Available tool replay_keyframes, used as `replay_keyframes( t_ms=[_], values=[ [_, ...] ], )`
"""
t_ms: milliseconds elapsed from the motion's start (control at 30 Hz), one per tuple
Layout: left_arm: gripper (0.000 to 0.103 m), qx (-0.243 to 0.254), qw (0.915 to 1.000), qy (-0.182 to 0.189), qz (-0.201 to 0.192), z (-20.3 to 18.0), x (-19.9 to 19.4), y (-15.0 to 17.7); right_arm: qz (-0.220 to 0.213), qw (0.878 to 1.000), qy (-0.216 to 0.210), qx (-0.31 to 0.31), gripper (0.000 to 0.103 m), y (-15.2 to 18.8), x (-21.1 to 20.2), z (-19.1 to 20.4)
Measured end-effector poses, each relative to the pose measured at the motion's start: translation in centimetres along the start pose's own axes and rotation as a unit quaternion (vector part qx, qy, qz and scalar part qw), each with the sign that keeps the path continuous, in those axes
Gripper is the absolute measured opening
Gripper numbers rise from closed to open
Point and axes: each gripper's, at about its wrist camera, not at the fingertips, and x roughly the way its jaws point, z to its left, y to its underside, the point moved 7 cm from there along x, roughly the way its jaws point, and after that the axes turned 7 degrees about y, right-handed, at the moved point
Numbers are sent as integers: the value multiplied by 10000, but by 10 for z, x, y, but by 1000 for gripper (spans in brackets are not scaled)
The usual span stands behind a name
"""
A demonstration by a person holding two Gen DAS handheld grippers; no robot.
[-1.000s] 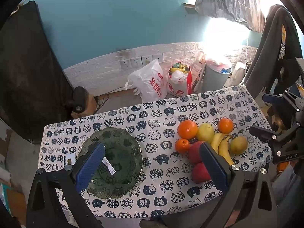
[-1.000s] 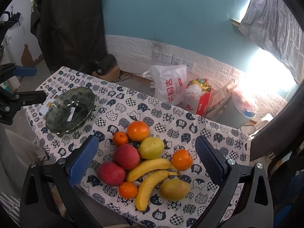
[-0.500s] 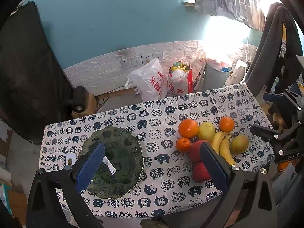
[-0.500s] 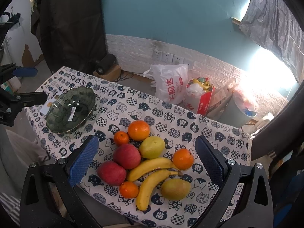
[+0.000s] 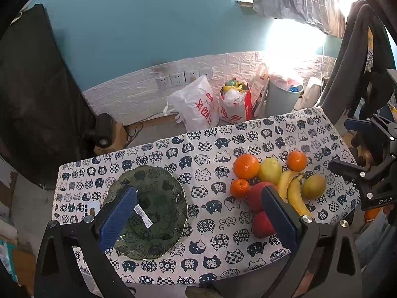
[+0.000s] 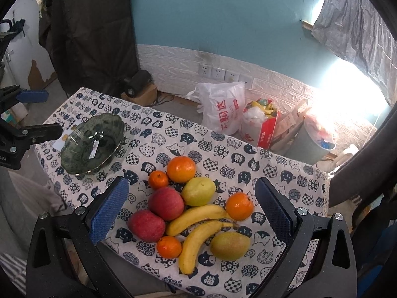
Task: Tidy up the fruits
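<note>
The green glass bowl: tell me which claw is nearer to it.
Left. The left claw hovers open right above the green glass bowl; the right claw hangs open over the fruit pile, well off to the bowl's side.

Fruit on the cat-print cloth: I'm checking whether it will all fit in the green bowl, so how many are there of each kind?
Oranges or tangerines: 4
Red apples: 2
Bananas: 2
Yellow-green pears: 2
Total: 10, all on the cloth; the green bowl holds no fruit.
</note>
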Motion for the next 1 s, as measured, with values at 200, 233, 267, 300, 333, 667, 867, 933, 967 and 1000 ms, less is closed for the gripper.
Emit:
replay_keyframes(
  t_ms=[200, 233, 267, 300, 333, 667, 867, 933, 967, 1000],
  values=[
    [101, 12, 10000, -14, 5, 0, 0, 0, 11, 10000, -23, 2, 100, -1, 0, 0],
    [101, 14, 10000, -14, 6, 0, 0, 1, 11, 10000, -25, 4, 100, -1, 0, 0],
    [101, 14, 10000, -11, 7, 0, 0, 1, 10, 10000, -25, 6, 100, -1, 0, 0],
    [101, 13, 10000, -10, 9, 0, 0, 1, 9, 10000, -23, 3, 100, -1, 0, 0],
    [101, 14, 10000, -11, 9, 0, 0, 1, 9, 10000, -20, -1, 100, -1, 0, 0],
    [101, 26, 10000, -18, 40, 1, 2, 3, 39, 10000, 9, 14, 100, -1, 1, -2],
    [101, 65, 9999, -37, 102, -3, 6, -1, 56, 10000, 25, 22, 100, 0, 0, -6],
    [101, 90, 9999, -66, 130, -4, 8, -1, 63, 10000, 43, 29, 100, 0, 0, -9],
    [101, 90, 9998, -68, 147, -4, 9, -1, 67, 10000, 53, 34, 100, 0, 0, -10],
    [101, 92, 9998, -61, 156, -5, 10, -2, 75, 9999, 61, 47, 100, 1, 1, -11]
  ],
)
